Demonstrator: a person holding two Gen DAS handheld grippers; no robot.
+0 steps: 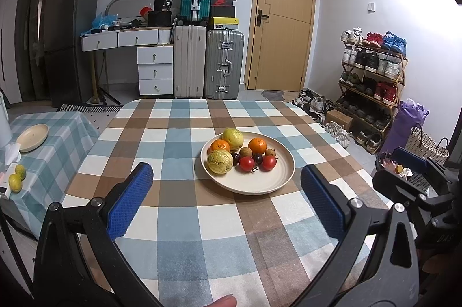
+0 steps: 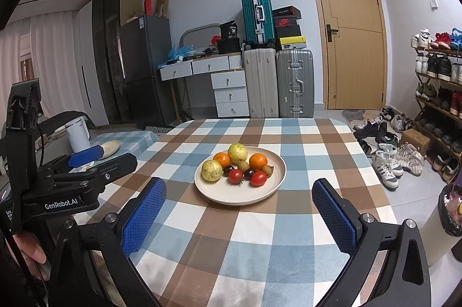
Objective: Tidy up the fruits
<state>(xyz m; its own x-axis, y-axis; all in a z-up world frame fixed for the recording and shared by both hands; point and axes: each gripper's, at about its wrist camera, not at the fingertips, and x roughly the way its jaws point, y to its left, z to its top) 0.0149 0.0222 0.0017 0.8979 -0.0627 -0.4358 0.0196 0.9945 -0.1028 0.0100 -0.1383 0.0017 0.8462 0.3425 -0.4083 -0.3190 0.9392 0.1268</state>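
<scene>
Two hand-held grippers hover low over a checked tablecloth [image 1: 179,133], both spread wide and holding nothing. The plate [image 1: 260,185] of fruit sits near the table's middle, straight ahead of both: slightly right of centre for the left gripper [image 1: 226,206], slightly left for the right gripper [image 2: 239,214]. Neither looks clearly nearer. Bare cloth surrounds the plate, leaving open room for approach.

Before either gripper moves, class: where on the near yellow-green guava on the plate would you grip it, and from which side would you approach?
Grip the near guava across its widest middle, probably coming down from above and the plate's left. It sits at the left rim with bare cloth beyond, while an orange and a dark fruit crowd its far and right sides. The left gripper, open, is likely better placed.
</scene>
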